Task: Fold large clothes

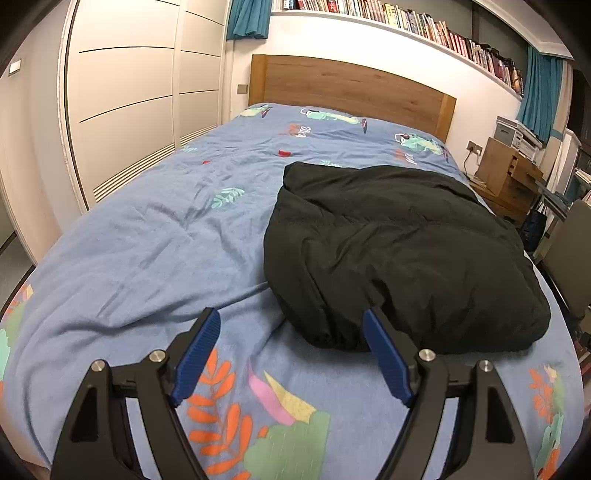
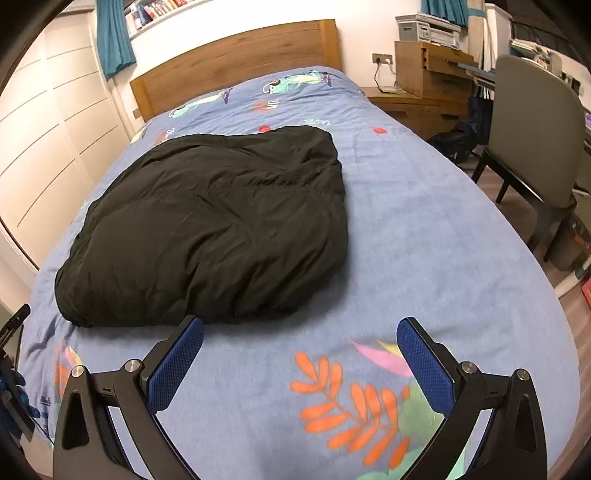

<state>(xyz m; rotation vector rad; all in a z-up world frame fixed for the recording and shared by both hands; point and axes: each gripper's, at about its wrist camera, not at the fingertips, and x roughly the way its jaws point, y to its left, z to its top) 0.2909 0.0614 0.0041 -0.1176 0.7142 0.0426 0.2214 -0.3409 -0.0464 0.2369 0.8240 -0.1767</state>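
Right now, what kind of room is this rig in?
A bedroom, most likely in a home: a bed with a wooden headboard, a white built-in wardrobe, and a long shelf of books. A folded black jacket lies on the bed.

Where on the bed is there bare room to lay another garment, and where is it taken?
Free: the blue duvet between the black jacket and the wardrobe; the strip between jacket and headboard; the chair-side stretch; the foot end under the open left gripper and right gripper. Taken: the middle, under the folded jacket.
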